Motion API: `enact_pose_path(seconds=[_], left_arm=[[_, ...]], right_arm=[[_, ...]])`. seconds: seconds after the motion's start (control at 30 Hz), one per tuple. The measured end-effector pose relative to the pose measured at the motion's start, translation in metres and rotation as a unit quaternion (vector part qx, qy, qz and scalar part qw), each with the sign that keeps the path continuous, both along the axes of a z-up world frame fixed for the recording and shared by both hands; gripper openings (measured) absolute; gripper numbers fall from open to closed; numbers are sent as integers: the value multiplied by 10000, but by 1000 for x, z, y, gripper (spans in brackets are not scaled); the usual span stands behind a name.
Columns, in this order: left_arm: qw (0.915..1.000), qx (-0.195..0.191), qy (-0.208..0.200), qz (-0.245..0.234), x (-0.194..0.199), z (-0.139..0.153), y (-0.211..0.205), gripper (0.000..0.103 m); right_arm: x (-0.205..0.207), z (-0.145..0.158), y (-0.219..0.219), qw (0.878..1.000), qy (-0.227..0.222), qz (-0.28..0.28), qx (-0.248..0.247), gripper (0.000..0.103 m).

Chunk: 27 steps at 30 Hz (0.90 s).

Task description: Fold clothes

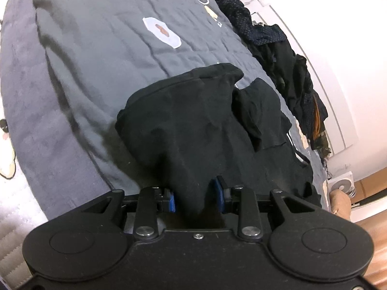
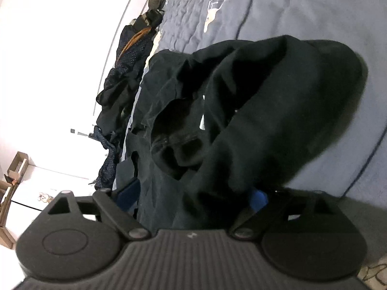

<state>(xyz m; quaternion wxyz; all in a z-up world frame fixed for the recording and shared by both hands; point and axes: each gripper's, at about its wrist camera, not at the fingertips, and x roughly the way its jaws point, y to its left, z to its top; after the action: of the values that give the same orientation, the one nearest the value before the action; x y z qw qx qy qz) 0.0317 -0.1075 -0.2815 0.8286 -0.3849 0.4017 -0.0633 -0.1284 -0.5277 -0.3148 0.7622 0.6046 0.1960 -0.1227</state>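
Observation:
A crumpled black garment lies on a grey-blue quilted bed cover. My left gripper is shut on a bunched fold of the garment's near edge, and its blue pads press the cloth from both sides. In the right wrist view the same black garment is heaped up in front of my right gripper. Its jaws stand wide, and its blue pads flank the cloth loosely without pinching it. The garment's near edge is hidden behind both gripper bodies.
A row of dark, rumpled clothes runs along the bed's edge beside a white wall. The bed cover stretches on beyond the garment. A cardboard box stands on the floor. White mattress edge shows at the near left.

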Motion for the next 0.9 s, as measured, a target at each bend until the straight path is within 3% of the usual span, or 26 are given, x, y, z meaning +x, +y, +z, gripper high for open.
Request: enact_pose_path(seconds=[0.03, 0.1, 0.13, 0.2, 0.27, 0.63, 0.9], left_arm=[[10000, -4, -3, -4, 0, 0, 0, 30], [10000, 7, -58, -39, 0, 1, -1, 29], [10000, -33, -75, -43, 0, 0, -1, 25], [9998, -130, -85, -90, 0, -1, -1, 16], [9998, -118, -118, -96, -1, -1, -1, 13], [9994, -45, -224, -248, -10, 11, 3, 6], [9978, 216, -195, -595, -22, 26, 7, 5]], right_arm=[[2, 1, 1, 10000, 30, 33, -62, 82], [4, 4, 4, 9996, 99, 135, -239, 61], [6, 5, 5, 9992, 133, 186, -328, 56], [9, 7, 8, 9981, 202, 289, -504, 26], [9, 5, 10, 9972, 347, 366, -560, 15], [-6, 13, 16, 9967, 587, 362, -422, 9], [-22, 36, 30, 9934, 700, 536, -730, 8]])
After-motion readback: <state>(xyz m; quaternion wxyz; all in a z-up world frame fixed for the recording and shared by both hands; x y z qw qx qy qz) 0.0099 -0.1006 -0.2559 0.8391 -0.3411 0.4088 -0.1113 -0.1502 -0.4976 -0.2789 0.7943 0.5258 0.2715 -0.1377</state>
